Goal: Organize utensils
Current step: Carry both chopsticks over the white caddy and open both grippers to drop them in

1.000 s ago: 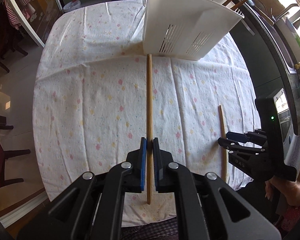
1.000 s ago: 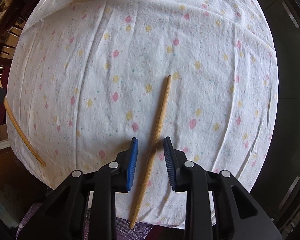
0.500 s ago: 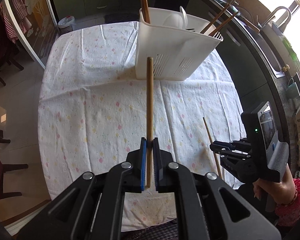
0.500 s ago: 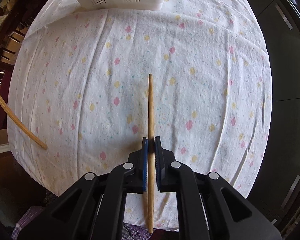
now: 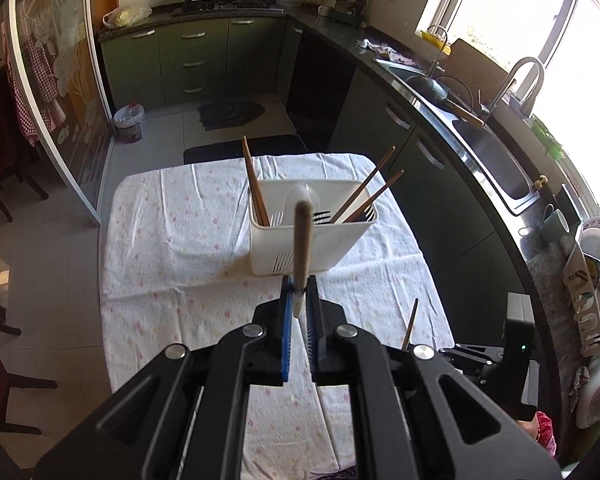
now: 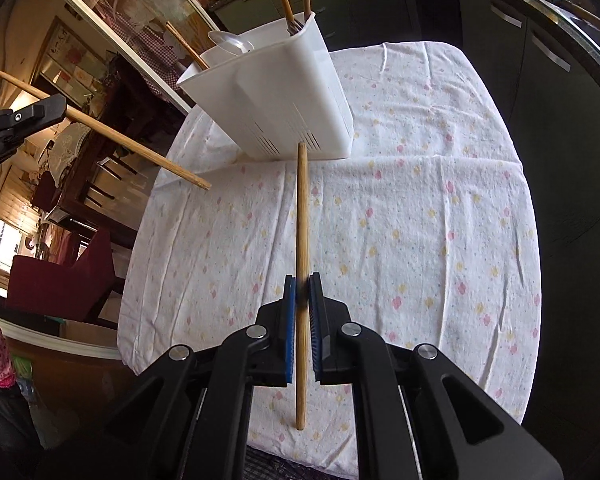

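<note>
— Holding anything on the left?
— Yes, the left hand-held gripper (image 5: pixel 299 307) is clamped on a wooden chopstick (image 5: pixel 302 248), lifted clear of the bench (image 5: pixel 172 264) and pointing toward the white utensil basket (image 5: pixel 268 248) at the far side.
— What's in the basket?
— Chopsticks, forks and a white spoon.
— And on the right?
— The right hand-held gripper (image 6: pixel 302 300) pinches a second chopstick (image 6: pixel 301 216) above the flowered cloth, nearer than the basket.

Two wooden chopsticks (image 6: pixel 302 216) (both airborne).
</note>
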`<move>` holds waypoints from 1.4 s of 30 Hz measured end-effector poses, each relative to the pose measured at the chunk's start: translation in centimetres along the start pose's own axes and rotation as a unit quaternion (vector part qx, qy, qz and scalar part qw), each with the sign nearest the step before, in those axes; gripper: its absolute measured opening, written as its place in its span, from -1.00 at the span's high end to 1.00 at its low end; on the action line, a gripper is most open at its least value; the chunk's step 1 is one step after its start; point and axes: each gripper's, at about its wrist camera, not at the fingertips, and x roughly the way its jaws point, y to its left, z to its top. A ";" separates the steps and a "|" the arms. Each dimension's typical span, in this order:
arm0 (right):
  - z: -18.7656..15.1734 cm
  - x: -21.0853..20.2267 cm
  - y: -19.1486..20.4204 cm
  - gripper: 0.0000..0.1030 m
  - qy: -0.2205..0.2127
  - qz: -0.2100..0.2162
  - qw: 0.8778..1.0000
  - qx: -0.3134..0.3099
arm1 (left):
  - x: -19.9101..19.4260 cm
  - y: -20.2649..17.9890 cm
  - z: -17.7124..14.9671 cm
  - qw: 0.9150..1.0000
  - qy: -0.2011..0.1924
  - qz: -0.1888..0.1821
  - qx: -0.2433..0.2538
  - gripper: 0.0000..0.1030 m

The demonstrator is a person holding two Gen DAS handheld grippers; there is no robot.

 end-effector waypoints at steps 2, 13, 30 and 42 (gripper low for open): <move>0.4 -0.4 -0.2 0.86 -0.007 0.003 1.000 0.000 | -1.0 -0.4 1.1 1.000 -0.016 0.004 0.003 0.87; 0.3 -1.6 -0.9 0.86 -0.023 0.019 1.000 -0.002 | -3.3 -2.0 6.1 0.996 -0.081 0.028 0.013 0.87; 1.8 -3.6 0.1 0.86 -0.053 0.041 0.998 -0.012 | 3.1 -0.8 8.7 0.996 -0.065 0.056 0.012 0.87; 6.6 -8.0 3.2 0.86 -0.122 0.058 0.990 -0.029 | 9.4 0.8 6.7 0.998 0.004 0.066 0.019 0.87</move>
